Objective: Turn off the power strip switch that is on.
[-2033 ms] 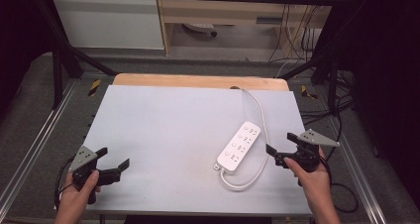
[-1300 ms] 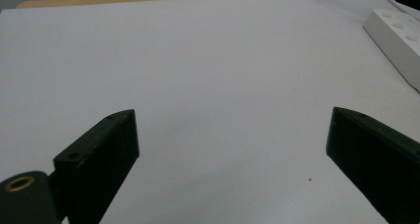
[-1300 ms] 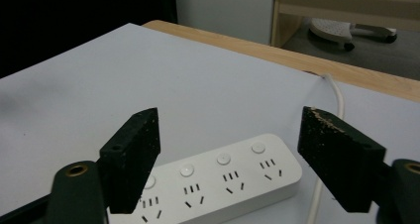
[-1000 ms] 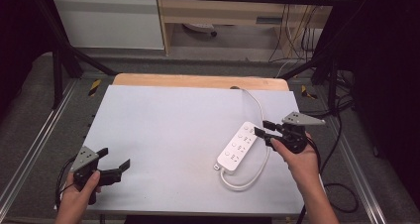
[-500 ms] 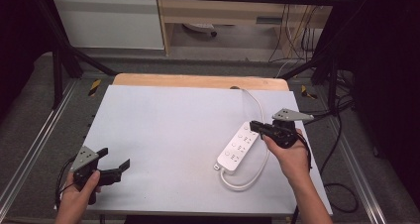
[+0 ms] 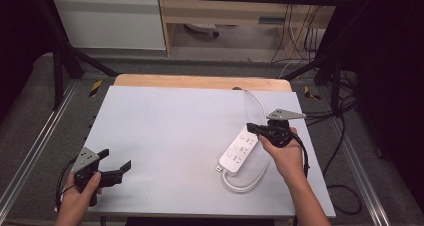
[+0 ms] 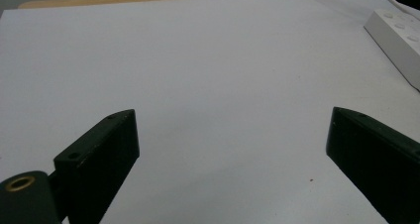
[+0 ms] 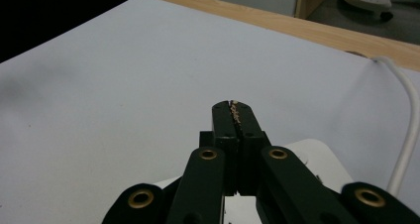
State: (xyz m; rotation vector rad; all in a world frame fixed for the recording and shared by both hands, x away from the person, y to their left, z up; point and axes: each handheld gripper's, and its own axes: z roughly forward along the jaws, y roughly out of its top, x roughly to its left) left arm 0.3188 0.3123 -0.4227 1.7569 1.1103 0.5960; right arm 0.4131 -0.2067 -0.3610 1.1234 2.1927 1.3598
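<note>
1. Your right gripper (image 6: 251, 128) sits over the far end of the white plastic power strip (image 6: 241, 149), its jaws pressed together with nothing between them; they have just been closing
2. In the right gripper view, those black jaws (image 8: 233, 116) meet tip to tip above the power strip's white casing (image 8: 317, 157), and whether they touch it you cannot tell
3. The power strip lies slantwise on the pale grey desk (image 6: 170, 136), its near end pointing back towards you
4. The strip's white cable (image 6: 250, 183) loops round the near end of the power strip, runs up its right side under your right hand (image 6: 285, 153) and goes on to the desk's far edge
5. Your left gripper (image 6: 117, 170) is held well to the left of the power strip, by the desk's near edge, jaws spread wide over bare desk
6. In the left gripper view, the power strip (image 7: 398, 33) lies beyond the right-hand jaw, well apart from it
</note>
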